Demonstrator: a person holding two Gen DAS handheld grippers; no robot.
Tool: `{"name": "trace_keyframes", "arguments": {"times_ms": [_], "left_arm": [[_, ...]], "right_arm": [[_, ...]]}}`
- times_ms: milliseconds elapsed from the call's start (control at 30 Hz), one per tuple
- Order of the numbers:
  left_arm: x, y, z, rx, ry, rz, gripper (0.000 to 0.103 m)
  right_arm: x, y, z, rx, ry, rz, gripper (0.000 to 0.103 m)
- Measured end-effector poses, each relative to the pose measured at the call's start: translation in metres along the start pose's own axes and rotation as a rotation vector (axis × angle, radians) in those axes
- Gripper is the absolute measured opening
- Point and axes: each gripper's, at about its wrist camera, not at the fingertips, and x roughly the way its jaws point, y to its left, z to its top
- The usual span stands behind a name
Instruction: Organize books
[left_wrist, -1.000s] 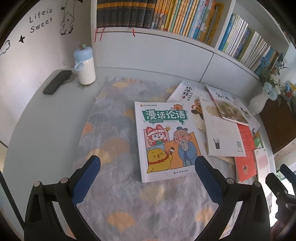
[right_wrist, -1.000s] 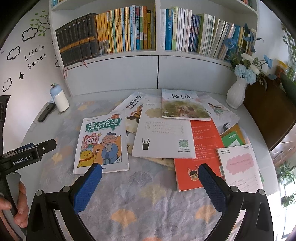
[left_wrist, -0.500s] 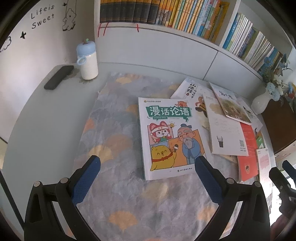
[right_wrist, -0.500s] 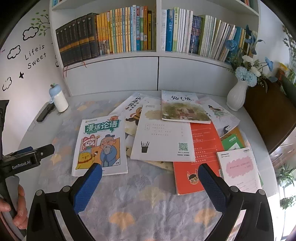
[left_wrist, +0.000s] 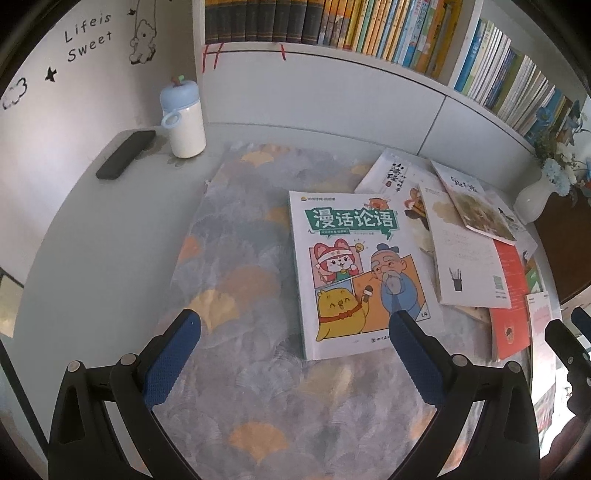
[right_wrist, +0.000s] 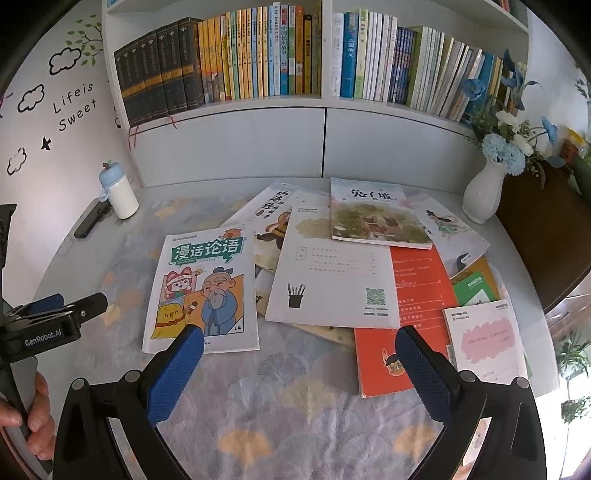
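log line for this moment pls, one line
task: organize books | left hand-held gripper: open, empty | right hand-held gripper: open, empty | comic book: flat on cloth, ungrasped

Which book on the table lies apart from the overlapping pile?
The cartoon book with the green title banner; it lies alone on the cloth, left of the overlapping pile.

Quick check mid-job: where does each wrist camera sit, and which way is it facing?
Left wrist: on the left gripper, low over the table's left part, facing the cartoon book, bottle; right gripper's tip at the right edge.
Right wrist: on the right gripper, facing the book pile, bookshelf; left gripper, hand at left.
Shared: cartoon book, bottle, vase.
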Motion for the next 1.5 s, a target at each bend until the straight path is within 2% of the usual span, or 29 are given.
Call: {"name": "trace_keyframes", "arguments": {"times_ms": [233,433,667,767,867,933,967,1033,1133,1167,1300,1367,1500], "left_arm": [[0.011,0.001,-0.002,0.029,0.007,0.005,0.102],[0.043,0.009,-0.005,0.062,0.048,-0.072,0.102],[0.08,0.004,-0.005,0.077,0.096,-0.142,0.101],[0.092,0.001,-0.003,0.076,0.117,-0.189,0.096],[0.104,0.001,-0.002,0.07,0.136,-0.207,0.096],[0.111,0.002,-0.002,0.055,0.145,-0.227,0.095],[0.113,0.003,-0.002,0.049,0.146,-0.235,0.092],[0.118,0.004,0.0,0.04,0.147,-0.248,0.085],[0.119,0.003,0.003,0.049,0.128,-0.253,0.077],[0.12,0.002,0.004,0.053,0.127,-0.258,0.073],[0.122,0.002,0.006,0.061,0.124,-0.285,0.072],[0.122,0.001,0.006,0.061,0.116,-0.303,0.063],[0.119,-0.002,0.0,0.078,0.101,-0.286,0.063]], "right_arm": [[0.009,0.001,0.001,-0.004,0.012,-0.001,0.103],[0.034,0.001,-0.001,-0.005,0.013,0.021,0.103],[0.088,0.012,-0.002,0.025,0.109,0.144,0.103],[0.106,0.02,0.0,0.018,0.133,0.183,0.102],[0.123,0.028,0.007,0.009,0.155,0.213,0.095],[0.137,0.032,0.012,0.005,0.176,0.221,0.083],[0.143,0.034,0.014,0.003,0.187,0.223,0.08],[0.155,0.036,0.018,-0.003,0.202,0.227,0.065],[0.174,0.043,0.025,-0.022,0.224,0.22,0.055],[0.179,0.044,0.026,-0.025,0.228,0.216,0.054],[0.197,0.052,0.031,-0.039,0.246,0.224,0.052],[0.197,0.058,0.032,-0.051,0.232,0.233,0.052],[0.194,0.063,0.027,-0.056,0.228,0.237,0.052]]}}
